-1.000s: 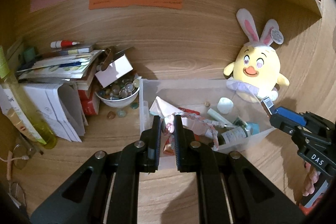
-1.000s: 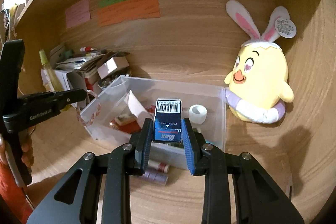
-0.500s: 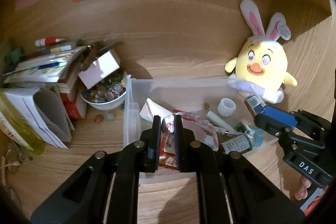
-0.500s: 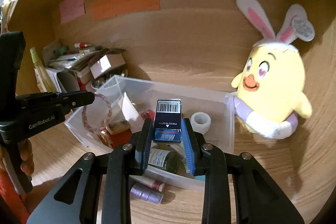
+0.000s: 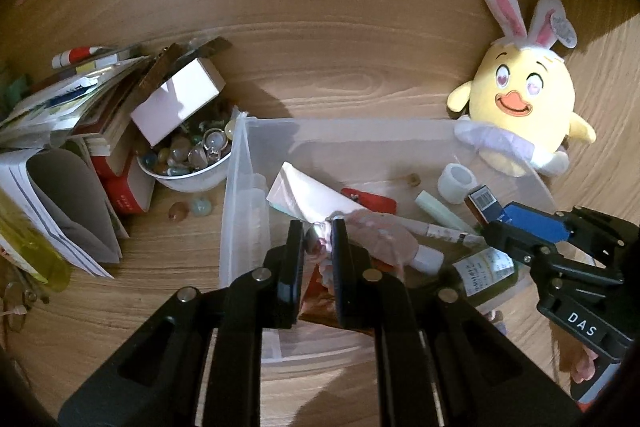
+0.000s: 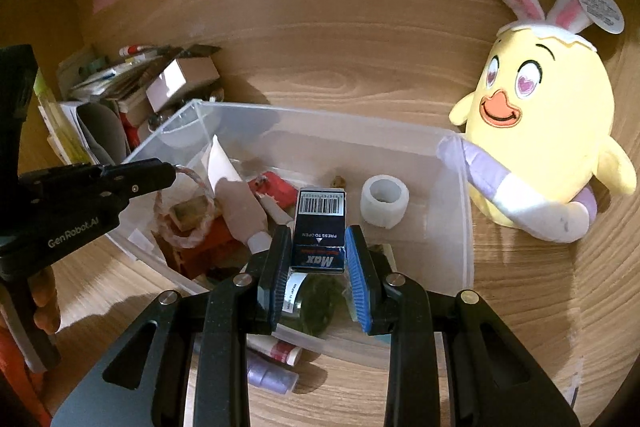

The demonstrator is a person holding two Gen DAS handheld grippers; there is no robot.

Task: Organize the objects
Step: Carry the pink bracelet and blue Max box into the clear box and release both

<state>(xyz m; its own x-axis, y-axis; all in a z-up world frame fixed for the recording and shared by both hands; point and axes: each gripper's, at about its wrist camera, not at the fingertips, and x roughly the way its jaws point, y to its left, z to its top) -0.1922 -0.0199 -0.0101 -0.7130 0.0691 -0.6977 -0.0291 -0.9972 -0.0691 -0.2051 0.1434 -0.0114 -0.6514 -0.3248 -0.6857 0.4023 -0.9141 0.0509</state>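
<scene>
Right wrist view: our right gripper (image 6: 318, 251) pinches a dark blue staple box (image 6: 320, 227) — barcode end forward — between its blue pads, held above the clear plastic bin (image 6: 466, 211). Inside the bin we see a white tape roll (image 6: 384, 201), a green glass bottle (image 6: 316, 301) and a red item (image 6: 276, 187). Left wrist view: our left gripper (image 5: 318, 243) is pressed nearly together on a pink beaded bracelet (image 5: 320, 245), over the bin's left part. A yellow plush chick (image 6: 536, 131) sits touching the bin's right rear corner; a white bowl of marbles (image 5: 188, 163) stands just beside the left wall.
</scene>
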